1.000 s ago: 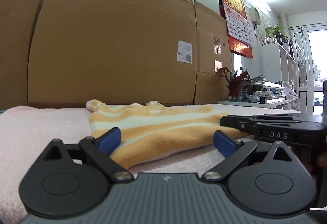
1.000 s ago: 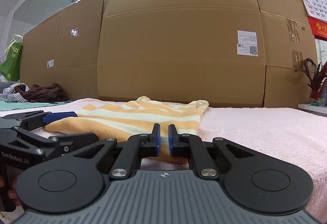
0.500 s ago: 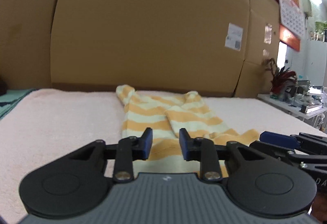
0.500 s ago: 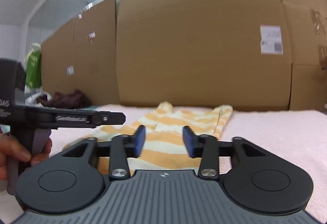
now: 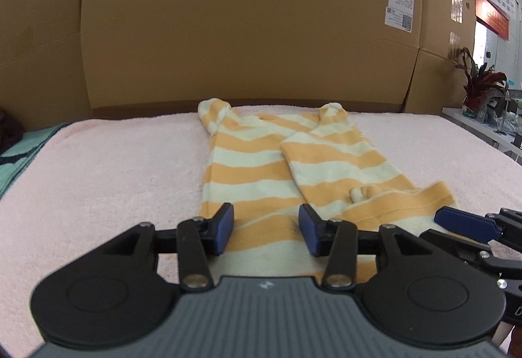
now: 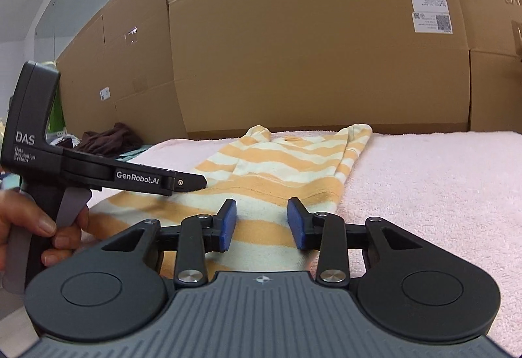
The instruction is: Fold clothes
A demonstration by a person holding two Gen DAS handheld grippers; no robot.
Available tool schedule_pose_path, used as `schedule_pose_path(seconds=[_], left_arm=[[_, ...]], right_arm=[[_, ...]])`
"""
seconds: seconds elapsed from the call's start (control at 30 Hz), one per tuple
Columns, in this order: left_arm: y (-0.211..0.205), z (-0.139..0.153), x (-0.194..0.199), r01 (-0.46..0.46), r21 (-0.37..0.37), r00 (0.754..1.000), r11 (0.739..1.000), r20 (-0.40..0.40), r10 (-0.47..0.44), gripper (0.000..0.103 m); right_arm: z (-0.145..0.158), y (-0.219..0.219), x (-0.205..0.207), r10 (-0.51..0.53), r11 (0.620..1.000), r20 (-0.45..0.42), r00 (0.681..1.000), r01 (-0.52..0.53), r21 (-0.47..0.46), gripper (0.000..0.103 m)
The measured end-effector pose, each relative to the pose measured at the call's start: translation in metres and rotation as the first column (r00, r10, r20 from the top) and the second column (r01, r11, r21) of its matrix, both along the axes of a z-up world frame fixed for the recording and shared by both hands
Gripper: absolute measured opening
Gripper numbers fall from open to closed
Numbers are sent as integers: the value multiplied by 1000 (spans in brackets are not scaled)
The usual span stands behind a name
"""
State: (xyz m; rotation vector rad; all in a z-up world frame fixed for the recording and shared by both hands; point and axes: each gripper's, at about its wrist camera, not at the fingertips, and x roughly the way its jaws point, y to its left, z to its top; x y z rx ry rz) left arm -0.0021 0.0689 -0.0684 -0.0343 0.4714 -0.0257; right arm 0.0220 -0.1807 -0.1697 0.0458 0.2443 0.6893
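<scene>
An orange-and-cream striped top (image 5: 248, 162) lies flat on a pink towel (image 5: 114, 162), its sleeves folded in over the body and its hem nearest me. My left gripper (image 5: 266, 232) hovers over the hem. Its jaws are opening and the pads touch no cloth. In the right wrist view the same top (image 6: 277, 162) runs away from my right gripper (image 6: 262, 224), whose jaws are closing with only air between the blue pads. A hand (image 6: 42, 224) holds the left gripper (image 6: 199, 181) over the top's left side. The right gripper's blue pad (image 5: 466, 222) shows beside the rumpled hem corner.
Tall cardboard boxes (image 5: 244, 15) wall off the far edge of the towel. A dark heap of clothes (image 6: 107, 136) and a teal cloth (image 5: 16, 159) lie off to the left. A potted plant (image 5: 479, 80) and shelves stand to the right. Bare pink towel (image 6: 424, 178) flanks the top.
Both grippers have lifted and tipped down, so the whole top now shows. The left jaws went from wide to narrow to partly apart. The right jaws went from shut to apart.
</scene>
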Motion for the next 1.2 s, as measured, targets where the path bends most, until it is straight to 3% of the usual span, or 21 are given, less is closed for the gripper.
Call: schedule_pose_path(seconds=[0.33, 0.43, 0.5, 0.53, 0.63, 0.8, 0.9, 1.1, 1.2], left_arm=[[-2, 1, 3, 0, 8, 1000, 1000, -17, 0, 63], [1, 2, 3, 32, -20, 999, 999, -22, -33, 73], [1, 2, 5, 71, -27, 997, 997, -34, -72, 86], [1, 2, 5, 86, -29, 995, 996, -39, -87, 87], [-1, 2, 6, 95, -27, 994, 995, -44, -96, 88], [5, 2, 4, 117, -77, 992, 990, -31, -120, 92], [11, 2, 4, 146, -127, 988, 981, -20, -150, 96], [26, 5, -10, 168, -193, 986, 967, 48, -162, 95], [34, 13, -19, 181, -162, 983, 970, 72, -171, 91]], right_arm=[[3, 1, -4, -32, 999, -15, 999, 32, -18, 37], [9, -4, 1, -22, 1000, -60, 998, 22, -9, 37], [20, -4, 1, -50, 998, -43, 998, 49, -24, 36], [25, -3, 1, -67, 997, -31, 997, 66, -31, 37], [35, 2, 11, -100, 994, -23, 995, 99, -54, 37], [23, 11, 42, -157, 984, -163, 974, 141, -107, 38], [22, 11, 39, -157, 982, -155, 975, 138, -126, 39], [19, -6, 44, -199, 979, -221, 955, 186, -79, 52], [26, -22, 46, -218, 975, -258, 941, 220, -20, 52]])
